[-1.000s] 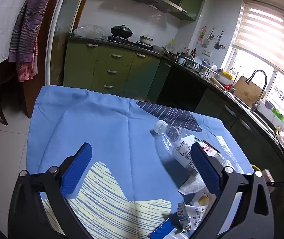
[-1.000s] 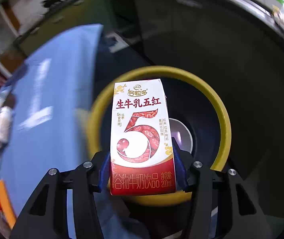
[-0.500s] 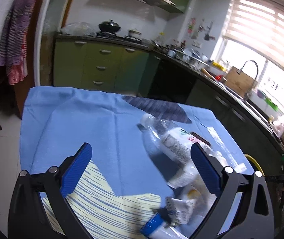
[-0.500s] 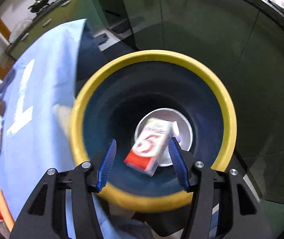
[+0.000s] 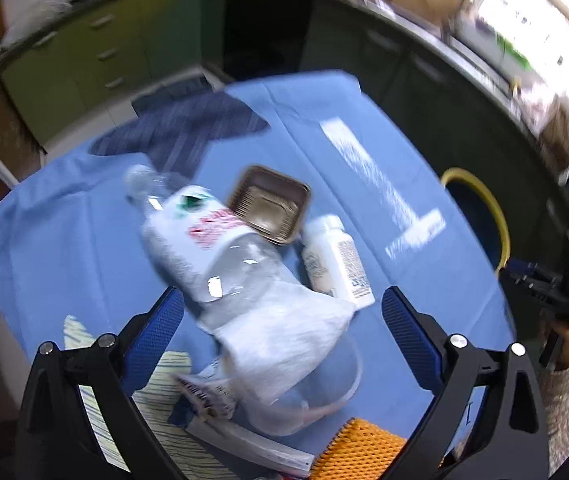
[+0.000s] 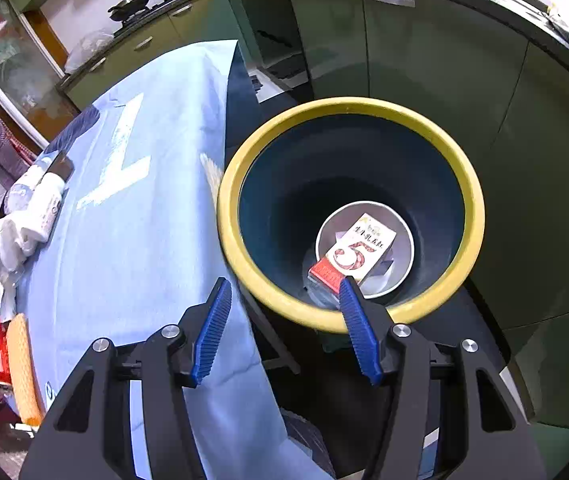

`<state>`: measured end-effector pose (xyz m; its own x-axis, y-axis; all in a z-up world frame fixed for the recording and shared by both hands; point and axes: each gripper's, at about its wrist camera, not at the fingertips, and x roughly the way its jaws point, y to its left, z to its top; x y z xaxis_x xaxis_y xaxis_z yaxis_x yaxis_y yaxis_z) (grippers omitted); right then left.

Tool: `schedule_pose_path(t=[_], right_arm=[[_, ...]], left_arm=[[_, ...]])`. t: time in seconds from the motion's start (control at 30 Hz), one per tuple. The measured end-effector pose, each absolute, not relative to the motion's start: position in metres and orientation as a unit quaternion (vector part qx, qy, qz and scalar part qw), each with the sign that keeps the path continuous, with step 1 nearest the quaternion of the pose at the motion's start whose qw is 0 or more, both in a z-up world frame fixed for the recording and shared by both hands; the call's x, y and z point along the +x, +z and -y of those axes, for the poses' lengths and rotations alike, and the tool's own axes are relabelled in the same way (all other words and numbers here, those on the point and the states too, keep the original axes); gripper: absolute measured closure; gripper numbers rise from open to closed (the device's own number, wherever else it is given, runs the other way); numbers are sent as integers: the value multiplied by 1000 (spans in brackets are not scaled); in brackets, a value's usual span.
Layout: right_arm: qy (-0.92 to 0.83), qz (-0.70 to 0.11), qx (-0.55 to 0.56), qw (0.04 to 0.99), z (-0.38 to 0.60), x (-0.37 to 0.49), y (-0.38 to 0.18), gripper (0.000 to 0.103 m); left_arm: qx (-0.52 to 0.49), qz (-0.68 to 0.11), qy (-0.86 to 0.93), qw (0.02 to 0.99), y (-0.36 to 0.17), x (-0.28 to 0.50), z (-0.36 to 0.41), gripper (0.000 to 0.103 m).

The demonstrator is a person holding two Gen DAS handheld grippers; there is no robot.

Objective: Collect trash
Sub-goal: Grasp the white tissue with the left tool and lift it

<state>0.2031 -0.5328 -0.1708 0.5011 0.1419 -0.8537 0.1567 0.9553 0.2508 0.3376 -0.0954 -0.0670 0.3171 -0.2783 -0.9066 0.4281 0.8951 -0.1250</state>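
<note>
The right claw [image 6: 284,320] hangs released and empty above a yellow-rimmed bin [image 6: 460,168] standing just beside a counter covered in a blue cloth [image 6: 132,240]. A red and white drink carton [image 6: 358,254] lies tilted at the bottom of the bin. The left claw [image 5: 282,332] is also spread wide with nothing between its blue pads, above a pile of trash on the cloth: a clear plastic bottle [image 5: 208,240], a crumpled white tissue [image 5: 284,332], a white pill bottle [image 5: 336,264] and a brown tray [image 5: 270,204], which touches the clear bottle.
</note>
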Motion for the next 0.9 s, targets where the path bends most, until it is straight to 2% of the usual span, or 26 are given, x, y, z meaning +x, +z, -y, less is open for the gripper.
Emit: schedule_pose_path(t=[0.03, 0.2, 0.27, 0.43, 0.63, 0.83, 0.9], right_arm=[[-4, -500, 150, 853, 534, 202, -171, 47], [-1, -503, 158, 850, 538, 202, -177, 47], [0, -504, 160, 849, 539, 203, -179, 47], [8, -507, 164, 846, 534, 207, -181, 47], [17, -510, 159, 845, 523, 213, -181, 47], [18, -507, 161, 846, 523, 212, -179, 47], [19, -504, 164, 848, 525, 210, -177, 47]], left_arm=[[77, -552, -220, 801, -71, 341, 103, 11], [100, -582, -236, 771, -87, 345, 126, 40], [104, -589, -241, 764, -88, 342, 129, 45], [135, -576, -235, 771, -81, 334, 135, 47], [166, -587, -239, 755, -84, 328, 145, 57], [186, -607, -227, 739, -99, 331, 149, 80], [187, -610, -226, 736, -101, 331, 148, 96]])
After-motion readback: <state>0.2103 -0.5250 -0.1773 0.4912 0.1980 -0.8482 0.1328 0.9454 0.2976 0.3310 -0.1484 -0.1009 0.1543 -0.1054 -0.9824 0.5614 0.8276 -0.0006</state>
